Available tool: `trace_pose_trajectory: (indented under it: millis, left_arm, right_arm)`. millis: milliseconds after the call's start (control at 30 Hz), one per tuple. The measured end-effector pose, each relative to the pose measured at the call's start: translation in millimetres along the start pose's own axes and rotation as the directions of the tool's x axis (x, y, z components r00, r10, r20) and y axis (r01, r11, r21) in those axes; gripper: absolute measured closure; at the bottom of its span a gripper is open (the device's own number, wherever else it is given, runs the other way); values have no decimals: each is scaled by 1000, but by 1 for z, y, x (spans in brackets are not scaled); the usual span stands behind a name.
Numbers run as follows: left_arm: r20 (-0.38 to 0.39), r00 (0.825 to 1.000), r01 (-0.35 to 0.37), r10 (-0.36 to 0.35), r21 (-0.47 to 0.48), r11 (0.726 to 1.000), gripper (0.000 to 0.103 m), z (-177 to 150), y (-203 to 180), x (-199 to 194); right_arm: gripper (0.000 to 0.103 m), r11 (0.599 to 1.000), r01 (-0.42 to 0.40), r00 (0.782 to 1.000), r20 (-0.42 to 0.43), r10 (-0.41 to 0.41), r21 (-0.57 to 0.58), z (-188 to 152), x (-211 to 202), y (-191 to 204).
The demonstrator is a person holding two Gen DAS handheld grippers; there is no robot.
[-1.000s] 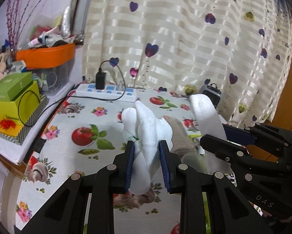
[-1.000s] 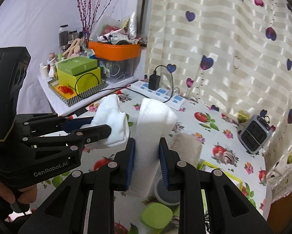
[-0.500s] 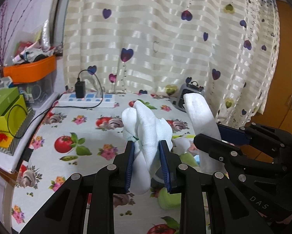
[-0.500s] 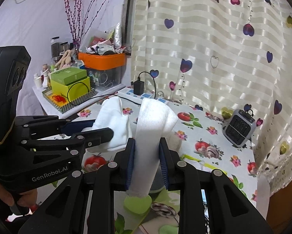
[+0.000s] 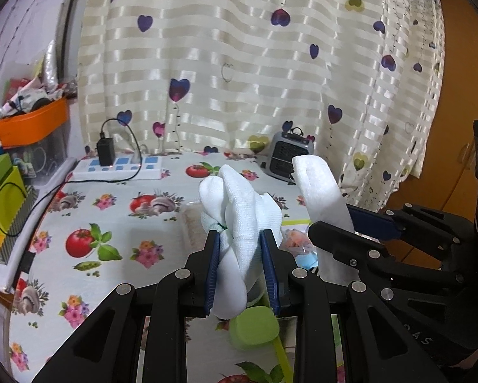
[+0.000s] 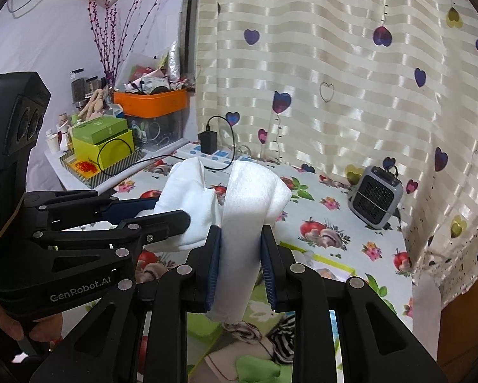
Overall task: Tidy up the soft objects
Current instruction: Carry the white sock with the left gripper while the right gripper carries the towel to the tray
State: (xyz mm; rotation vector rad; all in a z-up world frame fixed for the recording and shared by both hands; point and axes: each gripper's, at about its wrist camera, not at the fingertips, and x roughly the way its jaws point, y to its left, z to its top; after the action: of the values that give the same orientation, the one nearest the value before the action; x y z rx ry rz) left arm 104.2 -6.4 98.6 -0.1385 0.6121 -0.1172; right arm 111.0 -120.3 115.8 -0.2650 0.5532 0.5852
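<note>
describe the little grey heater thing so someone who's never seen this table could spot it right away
Start at the striped cream curtain with hearts behind the fruit-print table. Where curtain meets tabletop stands a small grey heater, upright, on the side away from the white power strip. Its dark slatted front grille and top loop mark it out; everything near it is flat print or cloth.

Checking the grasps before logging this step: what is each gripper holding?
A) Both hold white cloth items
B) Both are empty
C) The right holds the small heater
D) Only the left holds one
A: the left gripper clamps a knotted white cloth, and the right gripper clamps a folded white cloth.
</note>
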Motion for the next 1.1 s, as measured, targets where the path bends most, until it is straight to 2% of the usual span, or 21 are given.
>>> trace_pose_trajectory:
  millis: [500, 1100]
  left_arm:
    - [-27, 999, 40, -39, 22, 999, 78, 2, -22, 23]
    - [-47, 998, 50, -46, 75, 996, 78, 4, -56, 47]
  right_arm:
    - [78, 999, 20, 1000, -22, -19, 39, -10, 4, -22]
    - [78, 992, 63, 997, -50, -57, 112, -26, 6, -58]
